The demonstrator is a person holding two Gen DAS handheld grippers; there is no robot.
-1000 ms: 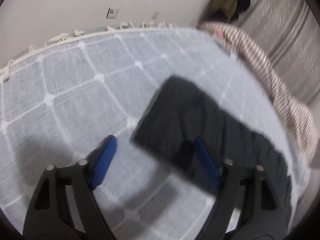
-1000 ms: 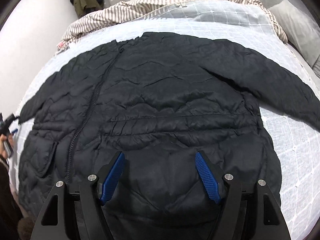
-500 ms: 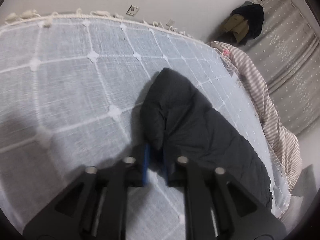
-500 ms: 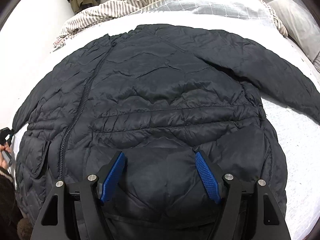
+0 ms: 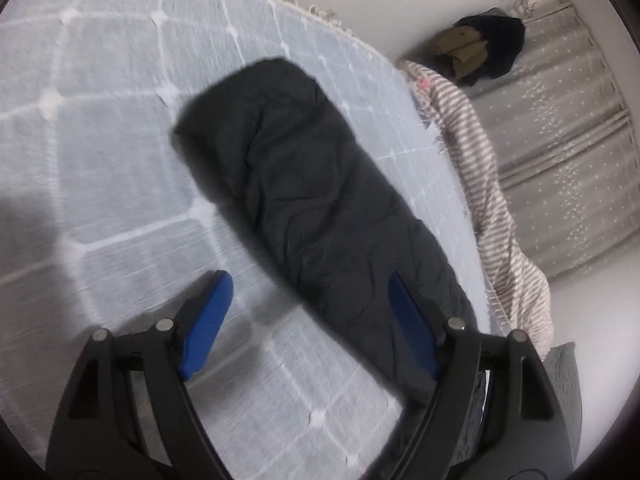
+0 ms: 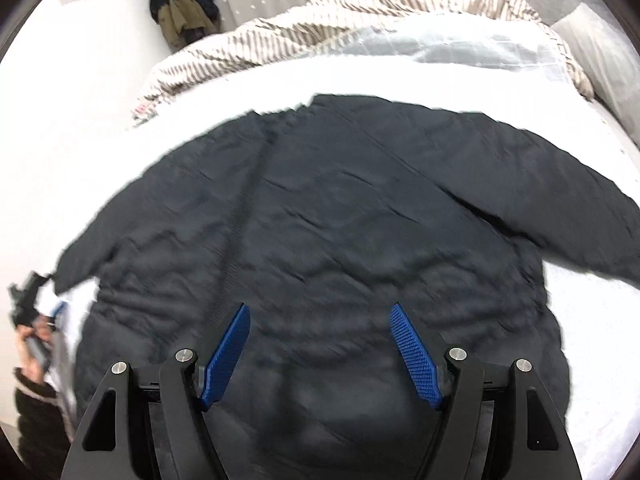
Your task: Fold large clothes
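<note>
Bedroom, bed with white grid coverlet (image 5: 120,152), grey curtain behind. Black puffer jacket (image 6: 340,240) lies flat, front up, sleeves spread. Left gripper (image 5: 308,320) is wide open, empty, over the left sleeve (image 5: 312,184); right gripper (image 6: 320,344) is wide open, empty, above the hem. Step looks like sleeve fold, not yet made. Next: close on the cuff, carry it across the chest. Striped duvet (image 6: 320,28) bunched near the collar, not blocking. Motion blur.

Bedroom: bed (image 5: 120,152), striped duvet (image 6: 320,28), curtains (image 5: 560,152)
</note>
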